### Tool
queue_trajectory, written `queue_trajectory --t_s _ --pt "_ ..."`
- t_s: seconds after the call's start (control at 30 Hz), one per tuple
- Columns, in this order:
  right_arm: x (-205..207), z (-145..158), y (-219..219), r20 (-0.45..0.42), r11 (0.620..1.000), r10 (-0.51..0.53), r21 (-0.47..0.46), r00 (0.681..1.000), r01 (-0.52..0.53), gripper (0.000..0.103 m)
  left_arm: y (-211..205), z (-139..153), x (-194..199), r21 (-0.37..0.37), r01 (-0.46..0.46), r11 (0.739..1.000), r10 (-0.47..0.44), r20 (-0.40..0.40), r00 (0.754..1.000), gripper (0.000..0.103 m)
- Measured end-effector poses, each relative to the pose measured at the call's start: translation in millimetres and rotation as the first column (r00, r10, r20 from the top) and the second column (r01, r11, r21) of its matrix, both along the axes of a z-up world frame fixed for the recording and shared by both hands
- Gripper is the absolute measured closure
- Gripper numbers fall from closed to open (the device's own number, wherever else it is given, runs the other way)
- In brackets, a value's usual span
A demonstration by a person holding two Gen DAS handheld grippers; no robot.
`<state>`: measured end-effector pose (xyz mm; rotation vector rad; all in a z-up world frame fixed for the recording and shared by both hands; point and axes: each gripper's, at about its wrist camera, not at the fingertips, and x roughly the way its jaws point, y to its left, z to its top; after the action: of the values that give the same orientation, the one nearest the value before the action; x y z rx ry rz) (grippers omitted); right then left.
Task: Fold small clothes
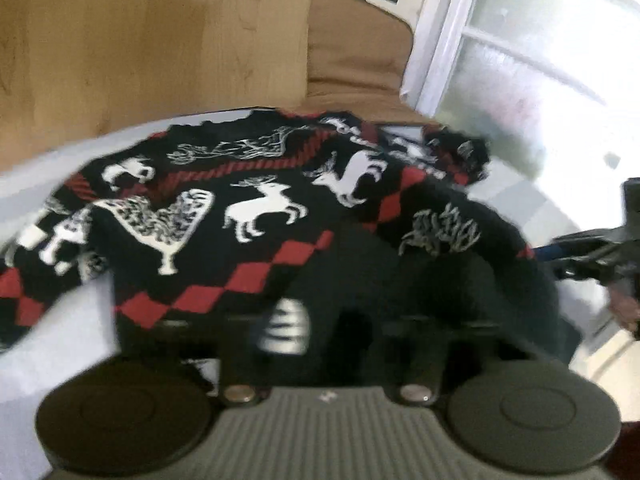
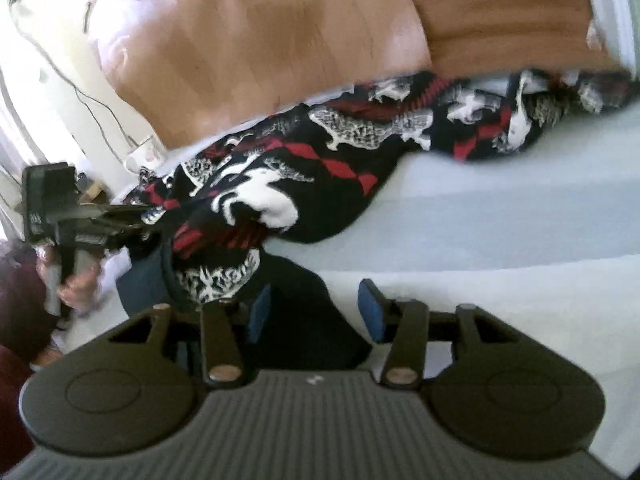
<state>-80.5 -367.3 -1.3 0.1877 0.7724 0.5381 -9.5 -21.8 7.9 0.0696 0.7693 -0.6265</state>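
Left gripper looks clamped on the near hem of the black reindeer sweater, probably for a fold across the white surface. Right gripper hangs slack, black fabric between its blue pads, not pinched.

Black sweater with red diamonds and white animals, rumpled on pale surface.
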Motion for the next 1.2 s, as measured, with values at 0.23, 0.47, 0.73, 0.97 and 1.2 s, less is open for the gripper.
queue_trajectory --t_s 0.23,0.47,0.73,0.97,1.2 --pt "-35 13 4 0.013 0.995 -0.074 0.062 0.997 0.073 0.094 54 29 -66 -0.106 -0.022 0.994 0.030 0.075 0.997 0.095" --pt "-115 61 -22 0.103 0.992 -0.102 0.090 0.989 0.093 0.096 98 20 -146 -0.222 -0.065 0.973 0.089 0.103 0.991 0.094" --pt "-117 -1 -29 -0.174 0.993 -0.086 0.062 0.981 0.098 0.090 121 -3 -191 -0.236 -0.107 0.966 0.127 0.071 0.989 0.092" --pt "-65 6 -70 -0.122 0.938 -0.185 0.273 0.975 0.213 0.071 162 13 -198 -0.288 -0.217 0.933 0.256 0.108 0.961 0.064" --pt "52 -8 -50 -0.067 0.943 -0.241 0.219 0.968 0.250 0.070 138 33 -166 -0.380 -0.209 0.901 0.273 0.121 0.954 0.059"
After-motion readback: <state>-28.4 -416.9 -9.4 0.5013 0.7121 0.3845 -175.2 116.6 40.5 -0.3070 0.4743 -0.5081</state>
